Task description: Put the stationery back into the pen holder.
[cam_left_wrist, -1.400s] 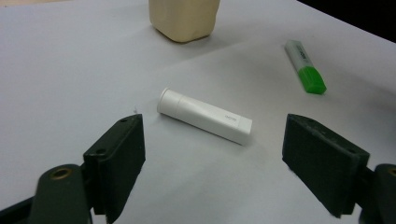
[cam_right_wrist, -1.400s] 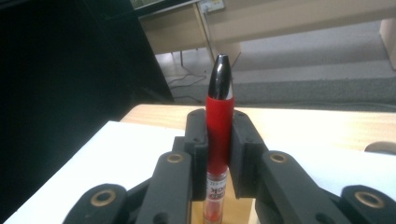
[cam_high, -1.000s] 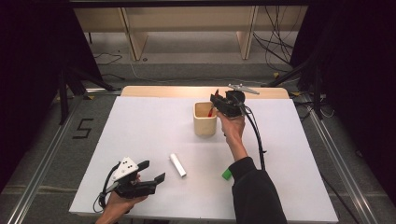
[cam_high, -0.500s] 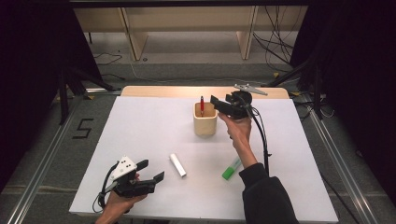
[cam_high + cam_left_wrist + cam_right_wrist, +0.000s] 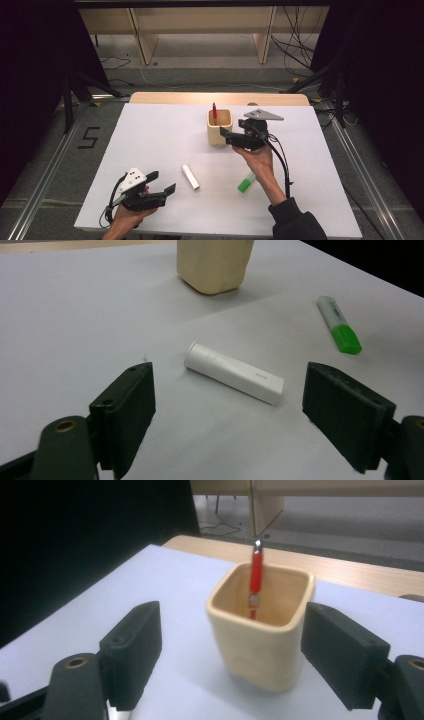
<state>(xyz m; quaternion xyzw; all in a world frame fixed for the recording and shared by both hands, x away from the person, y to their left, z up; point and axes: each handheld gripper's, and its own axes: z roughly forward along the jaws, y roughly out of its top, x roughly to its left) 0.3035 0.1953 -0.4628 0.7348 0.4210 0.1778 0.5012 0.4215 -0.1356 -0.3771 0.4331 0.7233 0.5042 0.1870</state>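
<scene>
Moved: your right gripper [image 5: 226, 136] has backed off the cup [image 5: 219, 127], jaws just opened, nothing between them.
Red pen [image 5: 214, 113]: upright in cup.
Left gripper [image 5: 162, 183]: spread wide, empty, near white tube [image 5: 190, 176].

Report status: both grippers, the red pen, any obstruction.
Right gripper open, jaws just opened, nothing between them. Left gripper open, idle. Red pen standing in cup. Nothing in the way.
</scene>
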